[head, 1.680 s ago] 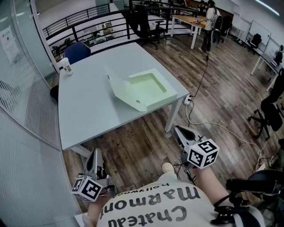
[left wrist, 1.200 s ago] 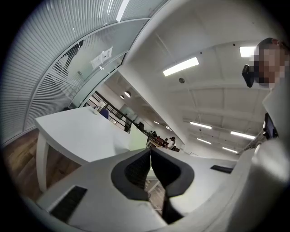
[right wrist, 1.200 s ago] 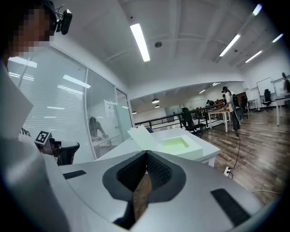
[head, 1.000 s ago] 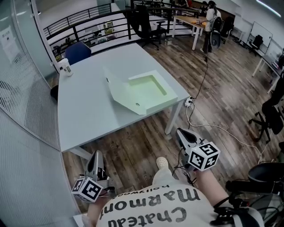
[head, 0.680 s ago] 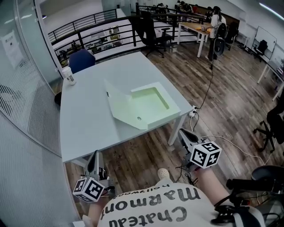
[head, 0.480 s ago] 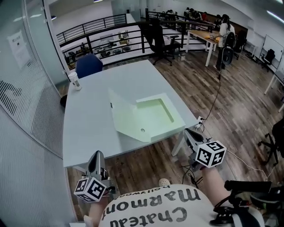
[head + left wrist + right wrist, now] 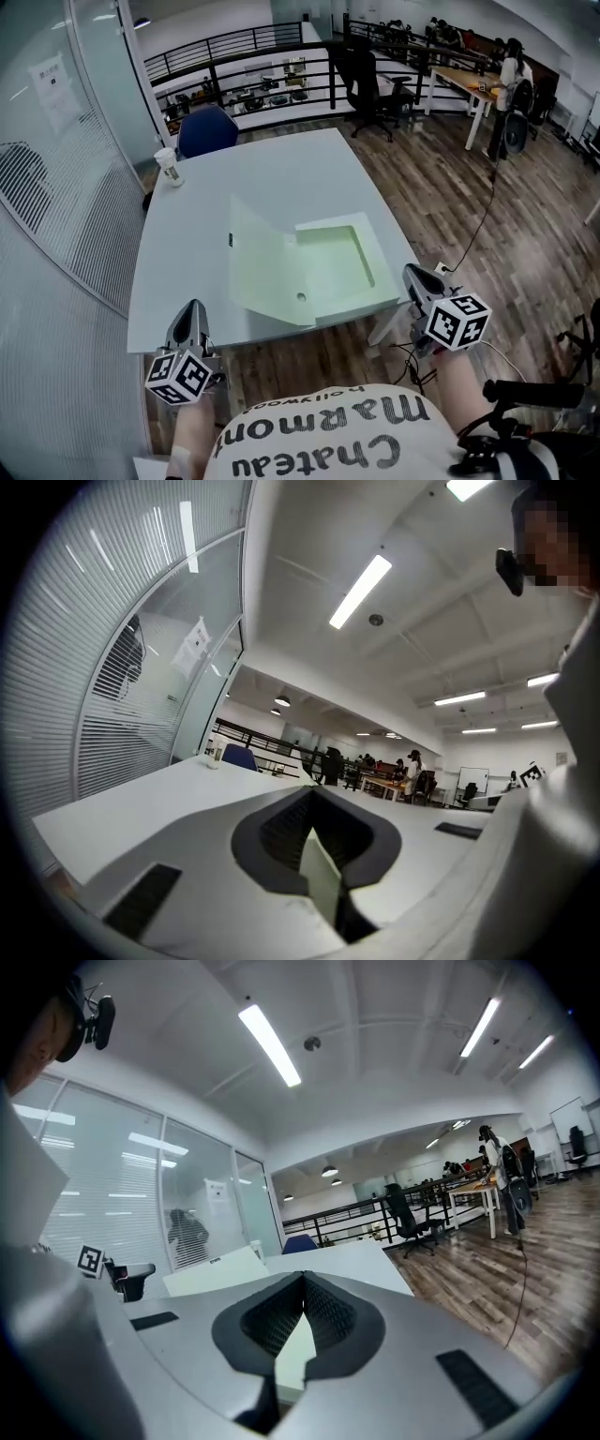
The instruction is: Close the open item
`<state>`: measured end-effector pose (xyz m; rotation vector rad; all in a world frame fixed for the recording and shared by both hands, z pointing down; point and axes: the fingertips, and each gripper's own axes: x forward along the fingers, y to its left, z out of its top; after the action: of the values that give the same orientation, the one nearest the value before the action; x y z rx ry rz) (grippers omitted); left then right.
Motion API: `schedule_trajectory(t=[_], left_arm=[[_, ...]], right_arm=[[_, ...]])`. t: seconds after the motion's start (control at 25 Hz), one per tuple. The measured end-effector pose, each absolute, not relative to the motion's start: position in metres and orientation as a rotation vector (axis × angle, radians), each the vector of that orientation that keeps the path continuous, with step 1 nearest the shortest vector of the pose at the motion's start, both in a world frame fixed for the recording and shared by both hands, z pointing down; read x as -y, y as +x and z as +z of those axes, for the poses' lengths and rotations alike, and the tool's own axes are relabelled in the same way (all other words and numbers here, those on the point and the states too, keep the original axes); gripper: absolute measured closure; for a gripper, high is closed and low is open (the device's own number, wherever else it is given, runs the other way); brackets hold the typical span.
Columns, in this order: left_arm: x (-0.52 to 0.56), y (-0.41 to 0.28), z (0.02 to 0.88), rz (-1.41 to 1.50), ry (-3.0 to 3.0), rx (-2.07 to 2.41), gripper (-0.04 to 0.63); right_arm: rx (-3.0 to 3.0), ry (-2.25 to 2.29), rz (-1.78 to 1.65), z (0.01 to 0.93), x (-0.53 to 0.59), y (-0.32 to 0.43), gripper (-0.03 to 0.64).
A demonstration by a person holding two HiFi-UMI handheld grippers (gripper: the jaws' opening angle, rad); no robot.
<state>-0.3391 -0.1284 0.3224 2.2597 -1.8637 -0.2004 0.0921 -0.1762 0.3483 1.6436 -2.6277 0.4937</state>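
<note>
The left tongs and right tongs are both pressed together with nothing between them, held at the near edge of the bench. The right ones are close to the near right corner of the pale green box, which lies open at the bench's near right, its lid tilted up on the left. At the far left corner stands a cup, with a blue chair behind.

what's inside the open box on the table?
The box shows only its bare pale green recess, with nothing lying in it. The opened lid covers whatever is beneath it on the left side.
</note>
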Motion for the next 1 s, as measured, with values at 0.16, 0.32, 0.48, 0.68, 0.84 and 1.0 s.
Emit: schedule_trajectory(t=[0.16,0.32,0.48,0.68,0.84,1.0], left_arm=[[0.168,-0.336,0.309,-0.193,2.305,1.894,0.601],[0.212,-0.336,0.303,-0.071,2.300,1.901,0.603],[0.244,-0.341,0.313,0.158,2.243,1.891,0.603],[0.278,-0.343,0.342,0.369,2.180,1.800,0.603],[0.291,-0.331,0.356,0.474,2.166,1.728,0.603],[0.297,-0.305,0.346,0.483,2.220,1.667,0.603]], right_arm=[[2.612,1.551,0.391,0.356,0.203,0.096,0.618],[2.622,1.498,0.366,0.363,0.226,0.106,0.618],[2.657,1.475,0.429,0.369,0.241,0.114,0.618],[2.677,1.436,0.462,0.379,0.251,0.116,0.618],[2.688,1.437,0.512,0.388,0.252,0.125,0.618],[2.672,1.432,0.535,0.393,0.255,0.130,0.618]])
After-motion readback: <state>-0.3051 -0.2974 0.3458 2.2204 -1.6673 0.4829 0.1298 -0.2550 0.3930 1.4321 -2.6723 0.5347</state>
